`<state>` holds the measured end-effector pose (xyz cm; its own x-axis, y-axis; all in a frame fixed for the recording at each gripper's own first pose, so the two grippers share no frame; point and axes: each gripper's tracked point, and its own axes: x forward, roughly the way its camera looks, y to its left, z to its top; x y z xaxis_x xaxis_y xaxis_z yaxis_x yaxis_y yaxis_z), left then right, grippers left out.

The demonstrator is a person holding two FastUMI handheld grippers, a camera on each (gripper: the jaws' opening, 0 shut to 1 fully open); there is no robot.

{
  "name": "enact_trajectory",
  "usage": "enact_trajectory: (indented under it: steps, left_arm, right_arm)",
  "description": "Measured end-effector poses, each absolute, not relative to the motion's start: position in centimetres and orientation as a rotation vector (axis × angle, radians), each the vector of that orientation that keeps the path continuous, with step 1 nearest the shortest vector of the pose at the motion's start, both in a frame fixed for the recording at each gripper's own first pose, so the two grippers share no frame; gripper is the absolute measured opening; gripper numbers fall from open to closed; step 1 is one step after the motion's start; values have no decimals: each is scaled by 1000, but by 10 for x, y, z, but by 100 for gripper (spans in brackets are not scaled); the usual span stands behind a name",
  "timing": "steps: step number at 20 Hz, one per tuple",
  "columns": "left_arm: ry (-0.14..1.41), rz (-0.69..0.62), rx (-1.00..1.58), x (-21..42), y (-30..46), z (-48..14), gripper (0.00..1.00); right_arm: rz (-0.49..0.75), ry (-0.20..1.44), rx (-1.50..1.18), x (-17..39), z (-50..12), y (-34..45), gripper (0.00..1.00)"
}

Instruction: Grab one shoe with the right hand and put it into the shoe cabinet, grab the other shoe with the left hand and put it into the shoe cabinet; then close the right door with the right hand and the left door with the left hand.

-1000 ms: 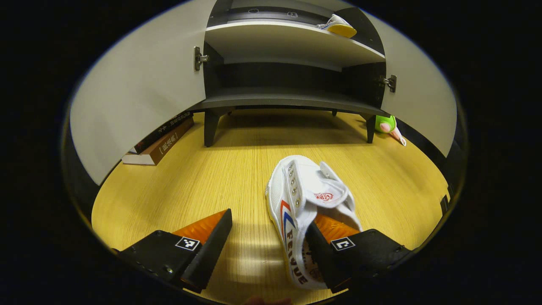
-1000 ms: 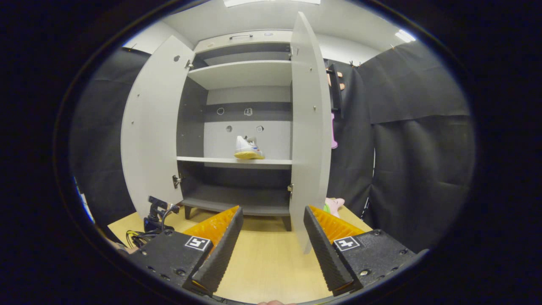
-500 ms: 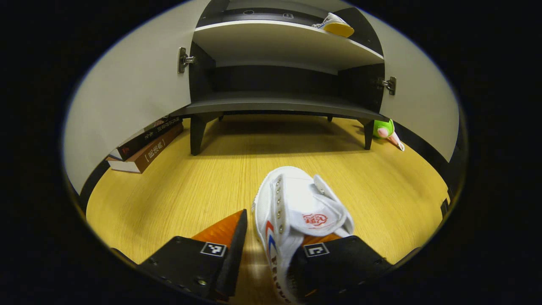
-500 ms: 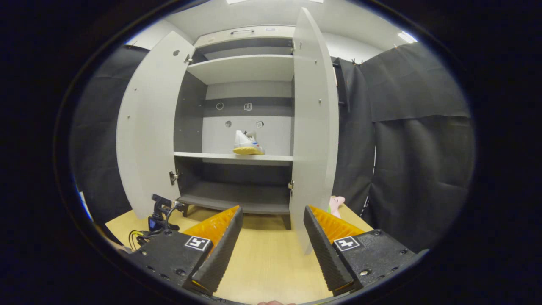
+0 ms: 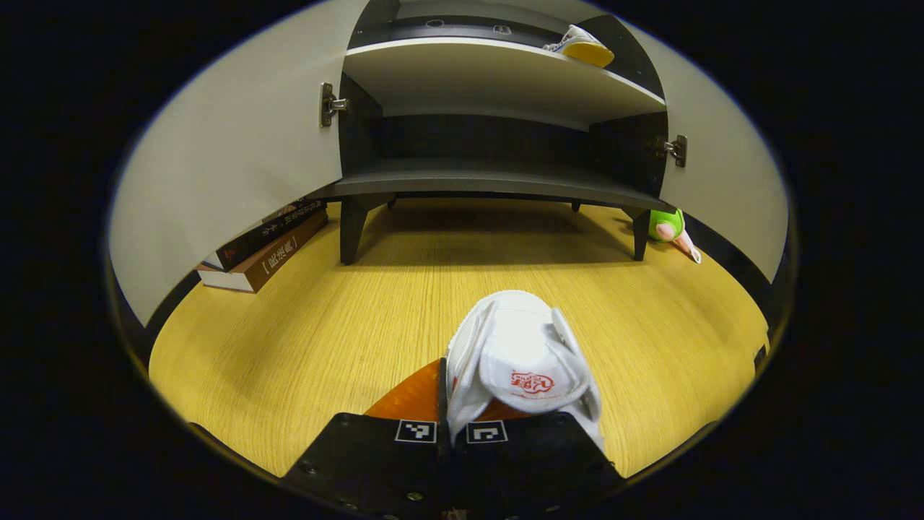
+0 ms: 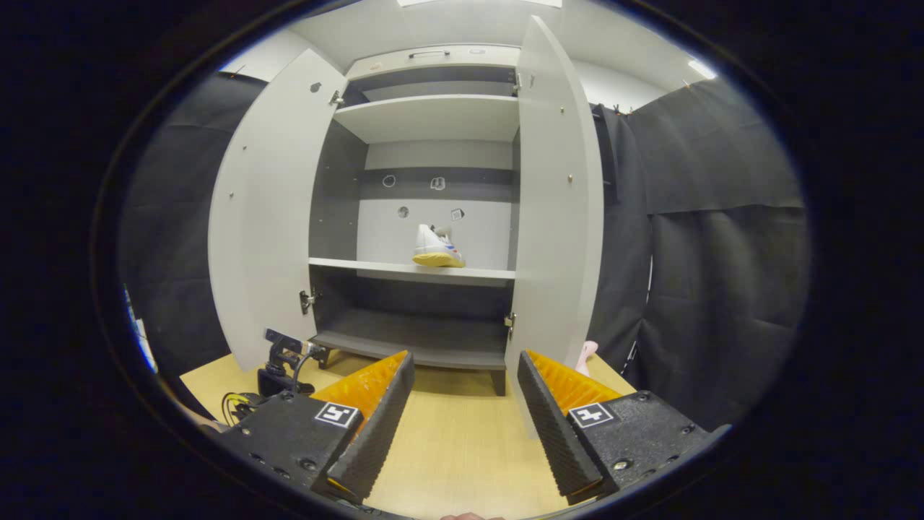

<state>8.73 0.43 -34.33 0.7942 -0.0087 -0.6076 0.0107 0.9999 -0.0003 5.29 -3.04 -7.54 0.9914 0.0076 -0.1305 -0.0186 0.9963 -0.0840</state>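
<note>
- In the left gripper view the left gripper (image 5: pixel 451 404) has its two fingers drawn together on the side wall of the white shoe (image 5: pixel 523 361); the shoe sits at 6 o'clock over the wooden tabletop (image 5: pixel 325 325); its toe points toward 12 o'clock, at the shoe cabinet (image 5: pixel 491 130)
- The other shoe (image 6: pixel 437 249) rests on the middle shelf (image 6: pixel 411 269), yellow sole showing
- In the right gripper view the right gripper (image 6: pixel 462 404) stands wide apart and holds nothing
- The left door (image 6: pixel 267 209) and right door (image 6: pixel 559 209) both hang open
- Stacked books (image 5: pixel 263 242) lie at 9 o'clock; a green toy (image 5: pixel 668 227) at 3 o'clock by a cabinet leg
</note>
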Motion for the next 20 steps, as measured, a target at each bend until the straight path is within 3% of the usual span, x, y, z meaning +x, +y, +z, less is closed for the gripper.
enact_trajectory:
  steps: [9,20]
  left_arm:
    - [455,-3,-43,59,-5,-181,0]
    - [198,66,-136,235,3,2,1]
  right_arm:
    - [82,111,-78,55,-75,-7,91]
    - [99,95,-75,47,-71,-2,91]
